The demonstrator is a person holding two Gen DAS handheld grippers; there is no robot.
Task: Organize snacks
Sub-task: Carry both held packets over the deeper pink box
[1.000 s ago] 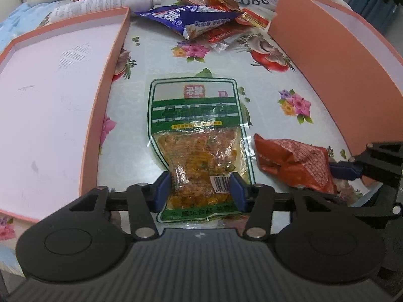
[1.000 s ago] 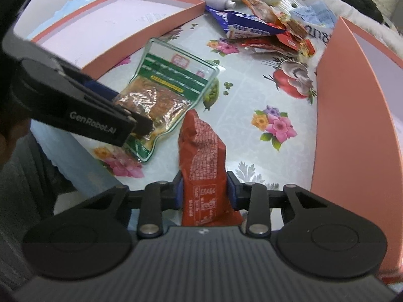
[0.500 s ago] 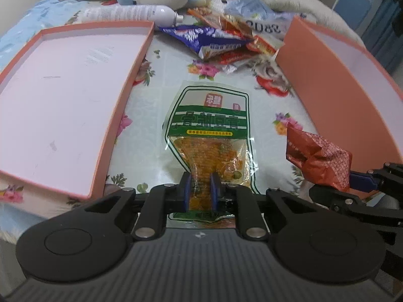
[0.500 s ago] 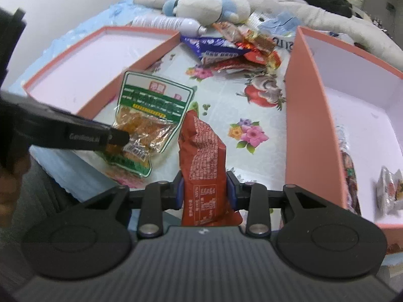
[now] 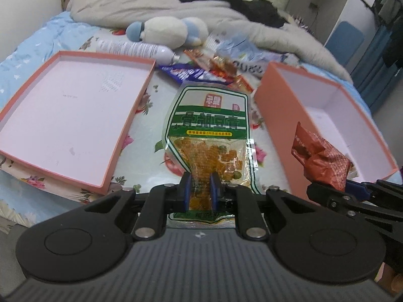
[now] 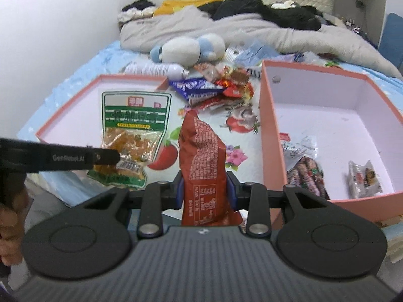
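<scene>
The clear green-and-white pouch of orange snack pieces [image 5: 210,136] is pinched near its lower end by the left gripper [image 5: 200,193] and held above the flowered cloth [image 5: 148,136], between the shallow pink lid [image 5: 68,115] and the deep pink box [image 6: 325,125]. The crinkled red foil packet [image 6: 202,166] is clamped upright by the right gripper [image 6: 203,191], beside the box's near wall.

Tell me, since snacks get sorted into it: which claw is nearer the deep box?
Right. The right claw, holding the red packet, is beside the deep box; the left claw is farther, nearer the shallow tray.
</scene>
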